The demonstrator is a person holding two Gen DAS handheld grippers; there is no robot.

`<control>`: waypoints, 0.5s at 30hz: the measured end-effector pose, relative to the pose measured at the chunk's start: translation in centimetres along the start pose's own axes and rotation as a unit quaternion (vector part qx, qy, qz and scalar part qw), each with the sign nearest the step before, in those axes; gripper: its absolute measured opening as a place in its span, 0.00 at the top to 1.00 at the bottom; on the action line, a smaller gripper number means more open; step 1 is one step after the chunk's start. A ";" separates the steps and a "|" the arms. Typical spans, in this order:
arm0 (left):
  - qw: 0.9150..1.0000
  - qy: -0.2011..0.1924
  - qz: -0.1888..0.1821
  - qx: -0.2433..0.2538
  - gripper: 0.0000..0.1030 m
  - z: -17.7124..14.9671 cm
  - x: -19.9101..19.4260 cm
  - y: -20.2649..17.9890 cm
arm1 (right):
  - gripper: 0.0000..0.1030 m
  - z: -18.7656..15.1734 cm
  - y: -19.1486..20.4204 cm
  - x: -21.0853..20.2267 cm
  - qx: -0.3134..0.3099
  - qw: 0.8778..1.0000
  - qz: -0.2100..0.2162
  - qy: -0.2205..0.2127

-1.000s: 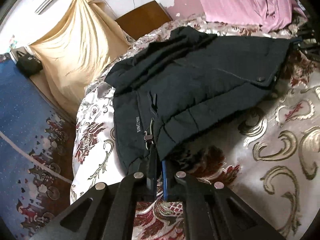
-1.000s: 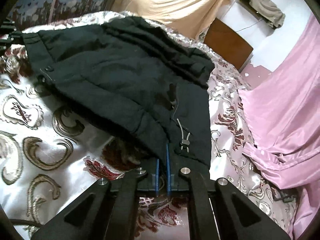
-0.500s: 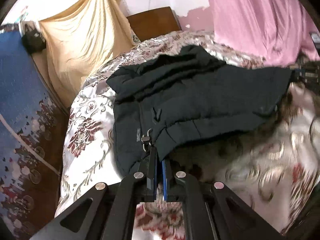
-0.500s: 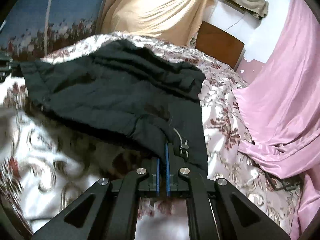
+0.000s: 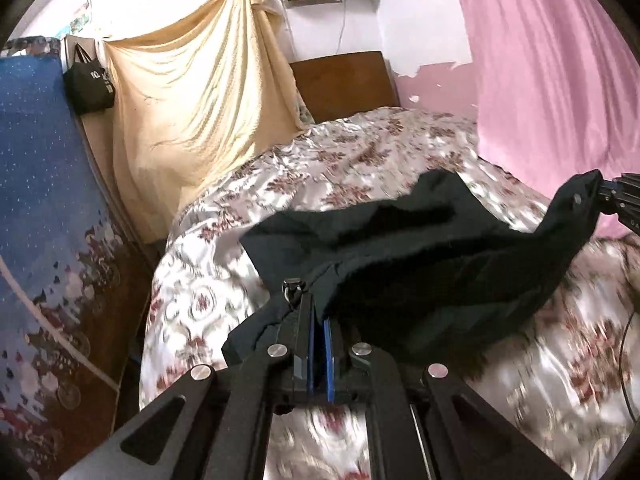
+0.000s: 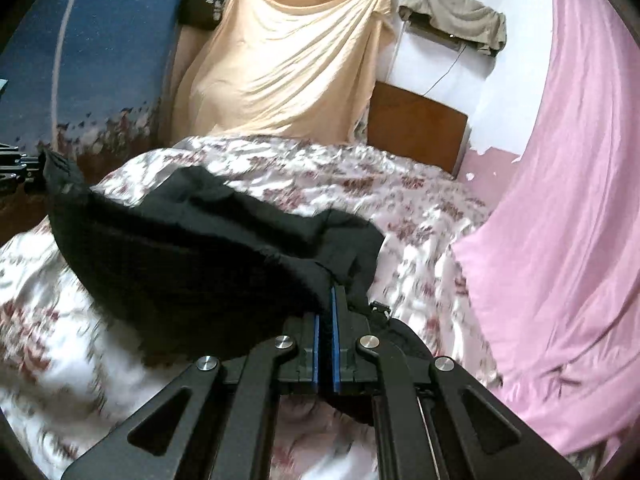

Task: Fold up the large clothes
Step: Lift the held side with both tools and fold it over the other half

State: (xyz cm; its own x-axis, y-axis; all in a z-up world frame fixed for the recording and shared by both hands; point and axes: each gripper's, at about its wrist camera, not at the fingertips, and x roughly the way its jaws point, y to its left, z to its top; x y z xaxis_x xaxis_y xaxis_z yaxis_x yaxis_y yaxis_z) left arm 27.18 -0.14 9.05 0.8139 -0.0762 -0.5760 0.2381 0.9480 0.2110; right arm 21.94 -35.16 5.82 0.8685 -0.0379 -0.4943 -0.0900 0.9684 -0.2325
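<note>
While the black jacket hung lifted between the two tools, its far end trailed on the floral bedspread. At the left, the left gripper was clenched on one hem corner, a toggle and drawcord poking out just beside its blue pads. Across the sagging middle, the padded body drooped toward the cover. At the right, the right gripper was likewise clamped on the opposite hem corner, a small clip dangling beside it.

I judged the hem was being carried over toward the collar end. The bulk looked heavy and slick, so a corner might creep out of either pinch. Uneven height between the hands could skew the fold, and the satin bedspread might let the resting part slide. The pink curtain hung near the right side and could snag.
</note>
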 end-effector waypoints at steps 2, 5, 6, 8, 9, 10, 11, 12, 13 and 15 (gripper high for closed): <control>1.000 0.003 -0.001 -0.007 0.95 1.8 1.9 0.7 | 0.97 1.7 -0.8 2.3 0.003 1.000 -0.006 -0.001; 1.000 -0.001 0.009 -0.008 0.95 4.6 4.8 1.4 | 0.97 4.2 -1.7 5.8 0.008 1.000 -0.010 0.002; 1.000 -0.003 0.013 -0.009 0.95 5.5 5.8 1.7 | 0.97 4.8 -1.9 6.9 0.006 1.000 -0.013 0.003; 1.000 -0.007 0.019 -0.013 0.96 6.8 7.4 2.0 | 0.97 6.2 -2.4 9.2 0.004 1.000 -0.021 0.005; 1.000 -0.009 0.020 -0.017 0.96 7.6 8.4 2.1 | 0.97 6.9 -2.6 10.4 0.005 1.000 -0.023 0.006; 1.000 -0.009 0.020 -0.021 0.95 8.0 9.2 2.3 | 0.97 7.6 -2.9 11.6 0.006 1.000 -0.025 0.008; 0.999 -0.009 0.020 -0.026 0.95 8.4 9.8 2.3 | 0.97 8.2 -3.1 12.8 0.008 1.000 -0.027 0.010; 0.999 -0.008 0.020 -0.031 0.96 9.0 10.7 2.5 | 0.97 8.6 -3.1 13.8 0.009 0.999 -0.028 0.013; 0.999 -0.007 0.020 -0.034 0.96 9.4 11.4 2.6 | 0.97 8.9 -3.1 14.8 0.010 0.999 -0.029 0.015; 0.999 -0.003 0.020 -0.037 0.96 10.2 13.0 2.9 | 0.97 9.8 -3.1 17.3 0.009 0.999 -0.035 0.023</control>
State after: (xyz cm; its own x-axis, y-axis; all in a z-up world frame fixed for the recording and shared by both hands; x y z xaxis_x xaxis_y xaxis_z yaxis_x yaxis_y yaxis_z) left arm 43.86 -1.54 10.23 0.8256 -0.0389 -0.5630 0.1650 0.9707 0.1748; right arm 42.03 -36.46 6.19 0.8493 -0.1157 -0.5151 -0.0213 0.9674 -0.2523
